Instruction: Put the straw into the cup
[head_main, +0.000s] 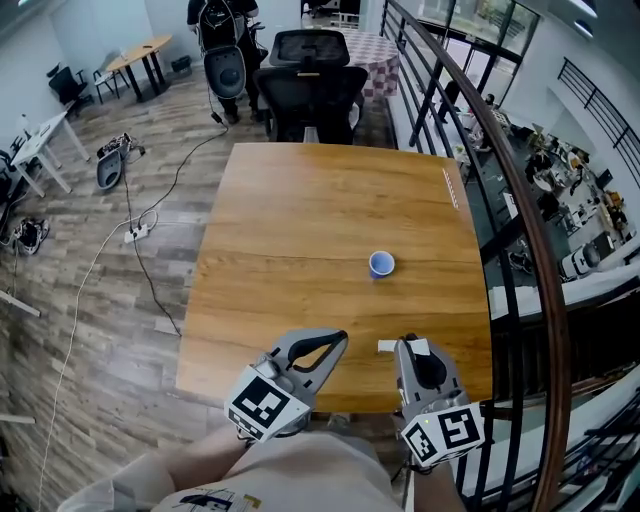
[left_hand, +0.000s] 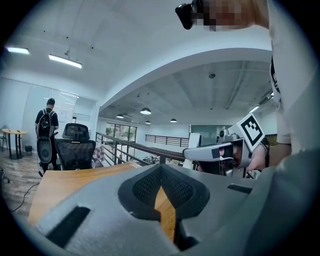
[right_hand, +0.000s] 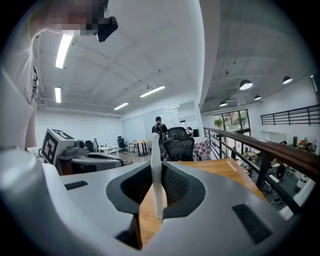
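Though beside railing (head_main: 541, 262), table (head_main: 300, 220) with cup (head_main: 381, 263)

Both tongs are smooth grey plastic shells, the left tongs (head_main: 338, 340) and the right tongs (head_main: 408, 345) alike; dark ribbed pads (left_hand: 145, 189) line the jaws; a white cube (head_main: 262, 402) with black square markers tops each; the person wears a pale shirt (head_main: 300, 478).

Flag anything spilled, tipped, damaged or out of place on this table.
Nothing stands out. The blue cup stands upright on the table with nothing spilled around it, and the straw is clamped in the right gripper, undamaged as far as shows.
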